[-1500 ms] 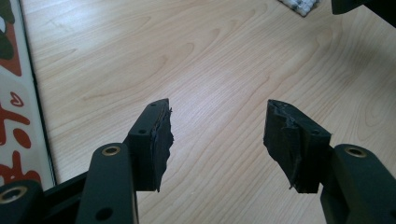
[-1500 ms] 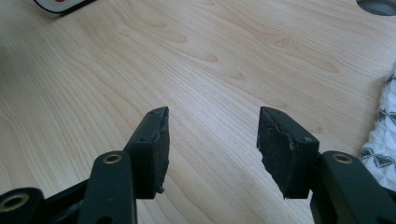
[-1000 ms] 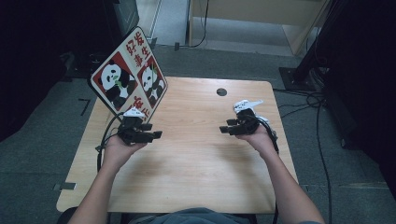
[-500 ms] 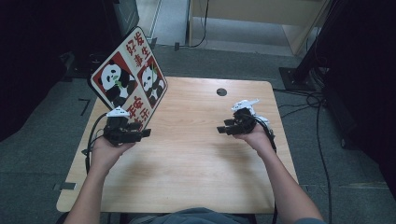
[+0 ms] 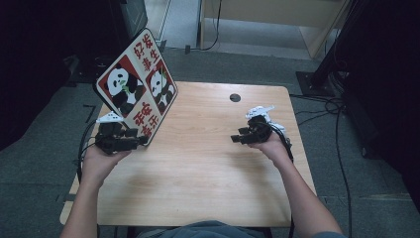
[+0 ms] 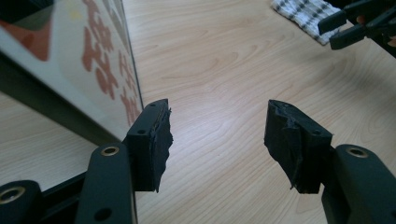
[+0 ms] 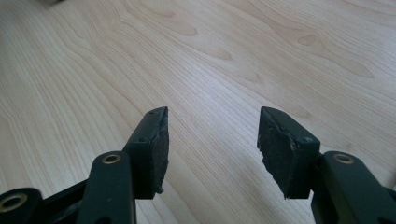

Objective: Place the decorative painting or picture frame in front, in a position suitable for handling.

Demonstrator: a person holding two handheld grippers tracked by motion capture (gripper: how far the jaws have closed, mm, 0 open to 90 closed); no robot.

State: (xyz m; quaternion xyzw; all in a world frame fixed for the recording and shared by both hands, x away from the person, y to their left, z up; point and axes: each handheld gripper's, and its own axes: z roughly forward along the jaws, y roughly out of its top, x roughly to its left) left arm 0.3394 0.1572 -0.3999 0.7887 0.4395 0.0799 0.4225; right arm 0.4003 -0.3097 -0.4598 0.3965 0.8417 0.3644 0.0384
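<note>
While both grippers hang open over the worktop, the panda board leans unheld at the upper left.

Nearest, at the lower left of the high view, the left gripper [image 5: 141,140] has its fingers [image 6: 152,142] spread wide with bare wood between them; one finger sits just beside the lower edge of the panda board [image 5: 140,88], and I cannot tell whether it touches. At centre right, the right gripper [image 5: 236,138] is likewise agape and empty above the worktop [image 5: 208,168]. Farther off, the board stands tilted, its foot near the worktop's left edge. A nudge from that near finger could, I judge, slide the foot off the edge or tip the board flat, since nothing visibly braces it. A checked cloth [image 6: 306,16] lies beside the right hand.
</note>
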